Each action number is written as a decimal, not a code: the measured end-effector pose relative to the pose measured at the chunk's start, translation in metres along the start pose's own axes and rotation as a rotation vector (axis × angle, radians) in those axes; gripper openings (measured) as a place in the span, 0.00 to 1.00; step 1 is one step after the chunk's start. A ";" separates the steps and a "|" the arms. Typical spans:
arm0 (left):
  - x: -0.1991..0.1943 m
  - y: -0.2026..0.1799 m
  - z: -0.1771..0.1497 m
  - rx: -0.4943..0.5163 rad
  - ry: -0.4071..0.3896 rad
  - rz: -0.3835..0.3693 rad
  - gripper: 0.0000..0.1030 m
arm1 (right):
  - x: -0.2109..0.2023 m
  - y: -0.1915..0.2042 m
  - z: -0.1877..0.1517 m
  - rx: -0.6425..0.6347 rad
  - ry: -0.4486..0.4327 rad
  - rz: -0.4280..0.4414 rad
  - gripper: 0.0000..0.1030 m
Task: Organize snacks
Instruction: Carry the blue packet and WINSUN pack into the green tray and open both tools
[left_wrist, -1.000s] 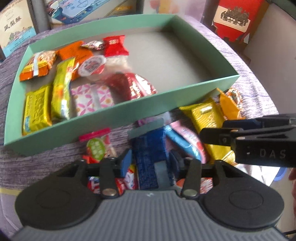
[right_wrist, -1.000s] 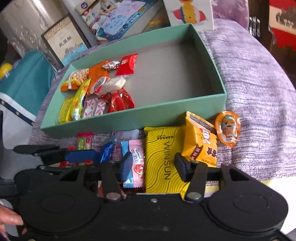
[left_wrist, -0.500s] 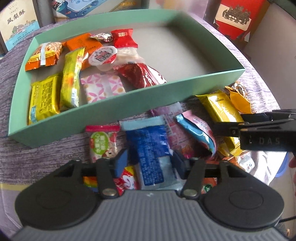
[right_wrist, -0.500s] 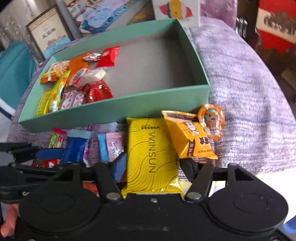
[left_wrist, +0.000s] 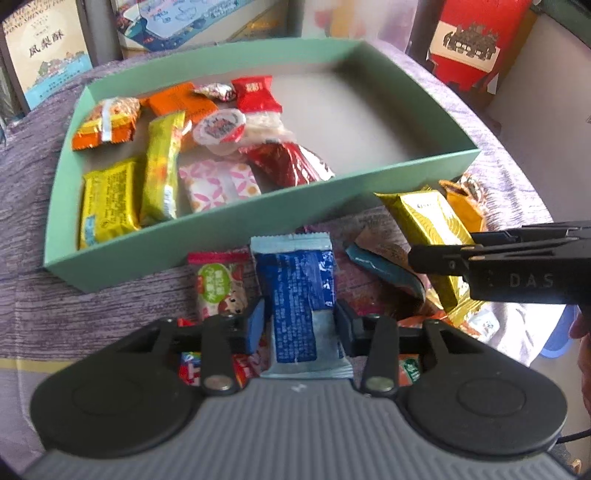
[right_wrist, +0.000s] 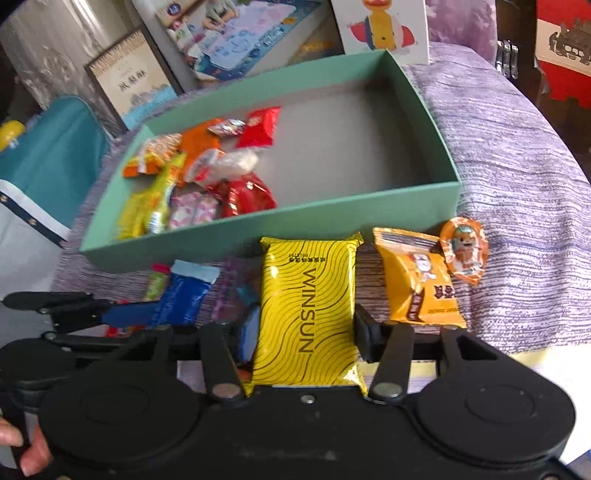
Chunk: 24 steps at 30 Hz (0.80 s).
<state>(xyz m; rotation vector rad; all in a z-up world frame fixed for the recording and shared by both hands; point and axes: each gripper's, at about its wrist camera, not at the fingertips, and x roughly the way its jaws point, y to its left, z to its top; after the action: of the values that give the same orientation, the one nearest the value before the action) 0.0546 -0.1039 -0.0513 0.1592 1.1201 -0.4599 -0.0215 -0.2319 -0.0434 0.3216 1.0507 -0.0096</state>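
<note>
Here, nearest the cameras, both grippers straddle a packet each. The left gripper (left_wrist: 299, 325) has just been closing around the blue packet (left_wrist: 297, 291), its pads at the packet's sides; contact looks made but light. The right gripper (right_wrist: 304, 328) has also just been narrowing, its jaws hugging the yellow WINSUN packet (right_wrist: 308, 306), seemingly pinching it.

Just beyond, loose on the purple cloth (right_wrist: 517, 184), lie a green-and-red sweet (left_wrist: 218, 284), an orange packet (right_wrist: 421, 280) and a round orange sweet (right_wrist: 463, 249).

Farther off sits the green box (left_wrist: 229, 229), its left half holding sorted snacks, its right half bare.

The risk, I judge: slick, puffy wrappers may slip from a side squeeze on lifting, or clip the box's near wall if carried low. The grippers work close together and could bump.
</note>
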 end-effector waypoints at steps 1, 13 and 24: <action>-0.004 0.000 0.001 -0.003 -0.006 -0.003 0.39 | -0.004 0.001 0.001 0.005 -0.004 0.013 0.49; -0.039 -0.010 0.048 0.002 -0.114 -0.017 0.39 | -0.040 -0.006 0.052 -0.002 -0.118 0.052 0.49; 0.031 -0.015 0.156 -0.044 -0.150 0.006 0.39 | 0.007 -0.046 0.155 0.023 -0.130 -0.018 0.50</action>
<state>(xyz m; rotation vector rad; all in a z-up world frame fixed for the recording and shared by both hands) 0.1883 -0.1798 -0.0094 0.0878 0.9813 -0.4340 0.1062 -0.3157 0.0094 0.3282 0.9249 -0.0583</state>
